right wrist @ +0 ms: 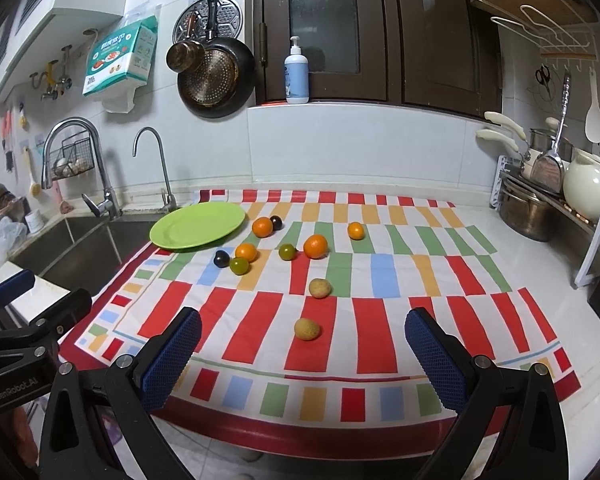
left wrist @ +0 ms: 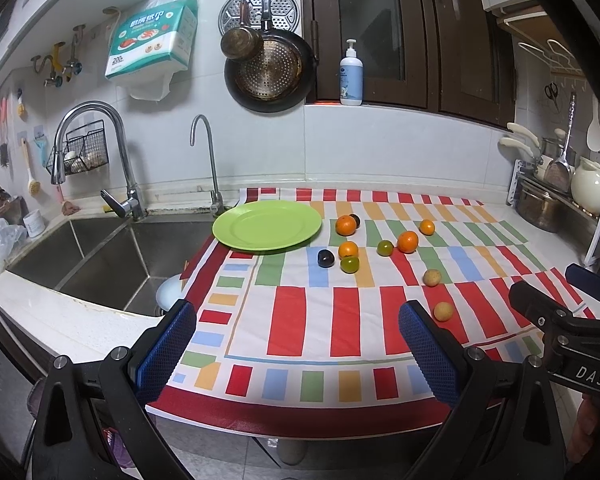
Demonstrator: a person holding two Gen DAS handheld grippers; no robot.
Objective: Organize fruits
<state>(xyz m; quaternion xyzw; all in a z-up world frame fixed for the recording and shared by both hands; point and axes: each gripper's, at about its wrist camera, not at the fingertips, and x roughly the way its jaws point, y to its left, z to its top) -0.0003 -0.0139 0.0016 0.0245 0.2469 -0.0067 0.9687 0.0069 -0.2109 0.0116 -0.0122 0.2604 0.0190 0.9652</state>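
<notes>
White kitchen tiles back a countertop (right wrist: 540, 280) covered by a cloth (right wrist: 380, 320) patterned with red, green, blue and orange blocks, beside a steel sink (left wrist: 112, 256). On the cloth's far left corner sits a green plate (left wrist: 267, 225), bare, partly overhanging the sink edge. To its right the fruits lie scattered: four oranges, the largest (right wrist: 315, 246) near the middle, one (right wrist: 262, 227) touching a dark plum (right wrist: 276, 222), one (right wrist: 246, 252) just beside a green fruit (right wrist: 239, 266) and a second dark plum (right wrist: 221, 259), and a small one (right wrist: 355, 231) apart to the right. Another green fruit (right wrist: 287, 251) sits just left of the largest orange. Two tan fruits (right wrist: 320, 288) (right wrist: 307, 329) lie nearer the front edge. The left gripper (left wrist: 298, 344) and right gripper (right wrist: 303, 354) both hover at the cloth's near edge, blue-padded fingers spread wide, holding nothing.
</notes>
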